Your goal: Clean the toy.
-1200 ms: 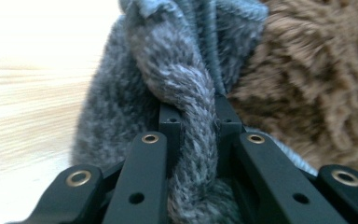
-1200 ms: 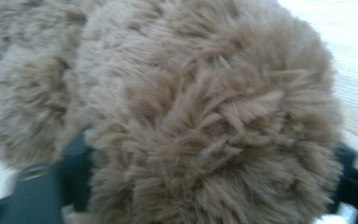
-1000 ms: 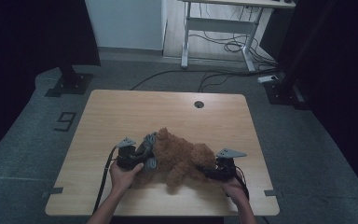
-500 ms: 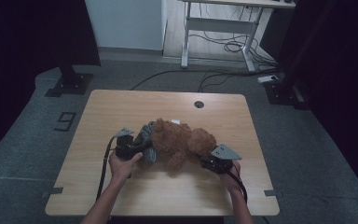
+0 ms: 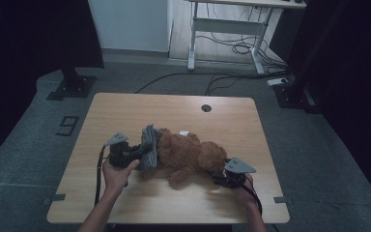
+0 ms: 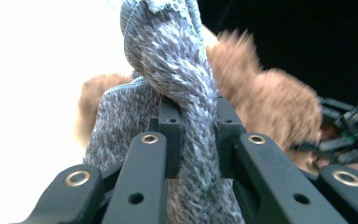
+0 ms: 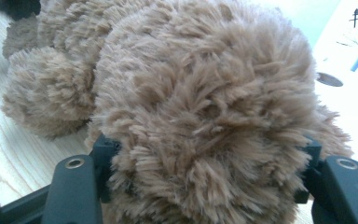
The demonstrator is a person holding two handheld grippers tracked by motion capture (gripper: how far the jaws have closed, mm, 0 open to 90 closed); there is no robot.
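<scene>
A brown teddy bear (image 5: 193, 154) lies stretched across the wooden table (image 5: 174, 111), head toward the right. A grey knitted garment (image 5: 149, 145) sits bunched at its left end. My left gripper (image 5: 139, 152) is shut on a fold of this knit (image 6: 186, 84), with the bear's fur (image 6: 279, 107) behind it. My right gripper (image 5: 221, 175) grips the bear's head from the front right. In the right gripper view the fluffy head (image 7: 200, 93) is squeezed between the two widely spread jaws of my right gripper (image 7: 205, 156). The left gripper view shows the right gripper (image 6: 354, 126) farther off.
A round cable hole (image 5: 206, 108) lies near the table's far edge. A small white tag (image 5: 184, 133) peeks out behind the bear. Beyond the table stand a white desk frame (image 5: 222, 29) and floor cables (image 5: 241, 48). A "9" marking (image 5: 67, 125) is on the floor at left.
The bear went from bunched between the hands to stretched out flat. The left gripper pulled left with the grey knit. The right gripper moved right and toward the front with the head.
</scene>
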